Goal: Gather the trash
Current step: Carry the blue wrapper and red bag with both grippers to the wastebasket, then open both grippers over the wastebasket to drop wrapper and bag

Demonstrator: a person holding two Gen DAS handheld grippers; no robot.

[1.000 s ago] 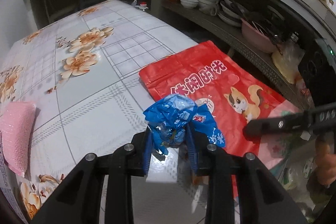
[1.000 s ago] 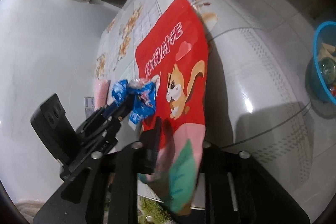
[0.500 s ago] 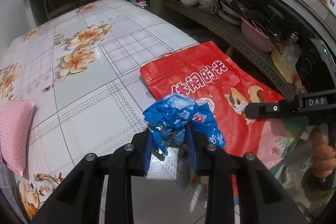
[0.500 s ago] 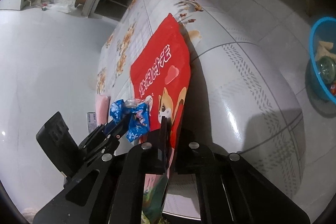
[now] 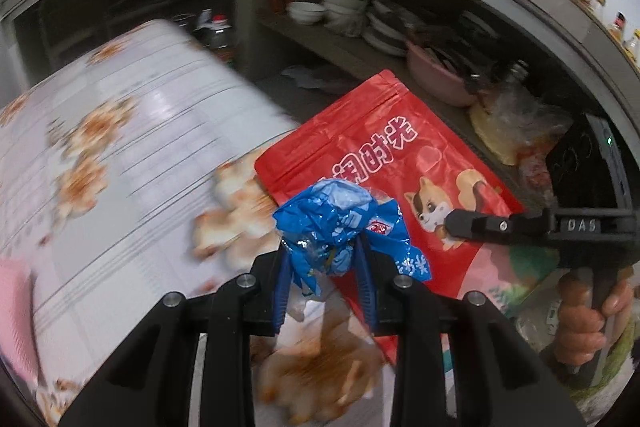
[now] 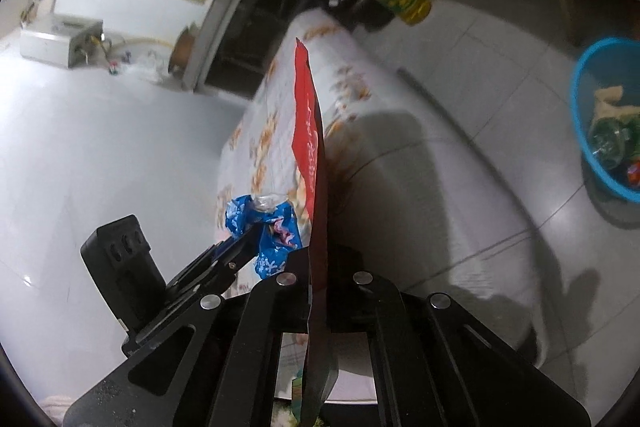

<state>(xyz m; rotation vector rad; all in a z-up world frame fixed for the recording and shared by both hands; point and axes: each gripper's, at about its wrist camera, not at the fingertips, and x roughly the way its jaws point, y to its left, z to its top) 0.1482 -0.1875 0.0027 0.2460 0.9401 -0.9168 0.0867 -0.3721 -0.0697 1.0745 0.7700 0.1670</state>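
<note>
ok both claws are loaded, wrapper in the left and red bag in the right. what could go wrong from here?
1. The right claw pinches only one edge of the red bag, which hangs off it unsupported; it could slip or swing.
2. The crumpled blue wrapper bulges past the left claw; it may work loose.
3. The blue basket sits on the floor off to the side, so a drop could miss it.

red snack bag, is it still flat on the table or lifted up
Lifted. The red snack bag stands on edge, clamped in the right tool, its top above the table.
</note>
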